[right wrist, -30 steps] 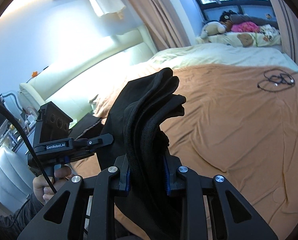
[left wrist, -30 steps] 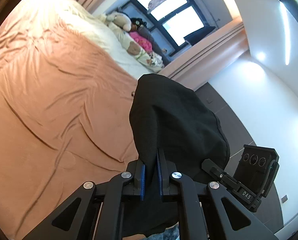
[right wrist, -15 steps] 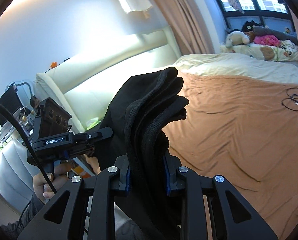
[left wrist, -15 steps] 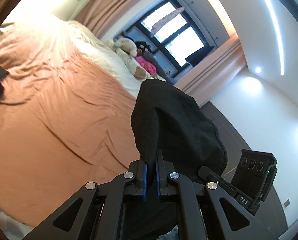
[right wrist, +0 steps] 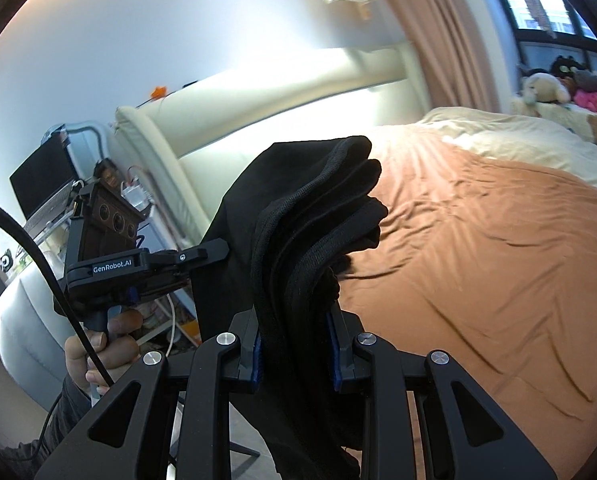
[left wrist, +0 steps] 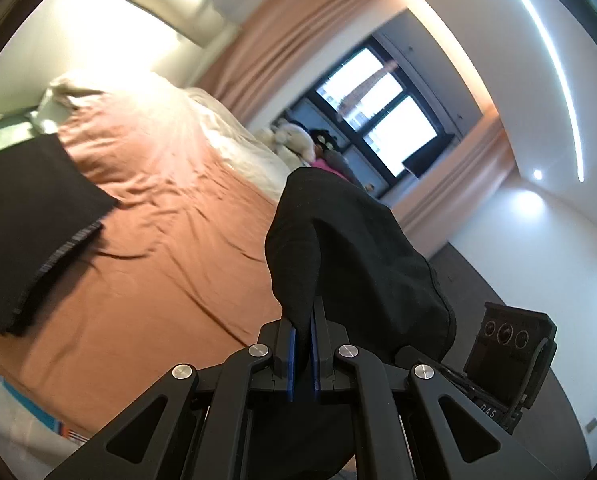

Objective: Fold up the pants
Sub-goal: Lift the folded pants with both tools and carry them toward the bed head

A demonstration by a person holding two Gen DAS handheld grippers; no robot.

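The black pants (left wrist: 350, 256) hang in the air beside the bed, held by both grippers. My left gripper (left wrist: 302, 354) is shut on a thin edge of the black fabric. My right gripper (right wrist: 296, 346) is shut on a thick bunch of several folded layers with ribbed hems (right wrist: 318, 216). The left gripper's body (right wrist: 138, 264) shows at the left of the right wrist view, pinching the same cloth. The right gripper's body (left wrist: 510, 356) shows at the lower right of the left wrist view.
A bed with an orange-brown sheet (left wrist: 170, 240) lies ahead of both grippers. A folded black stack (left wrist: 26, 220) rests on its left side. Stuffed toys (right wrist: 546, 88) sit by the window. A cream headboard (right wrist: 226, 128) and a laptop (right wrist: 42, 184) stand at the left.
Both grippers have lifted and tilted upward with the pants, so more wall and headboard show. The folded black stack has come into the left wrist view. Both grips are unchanged.
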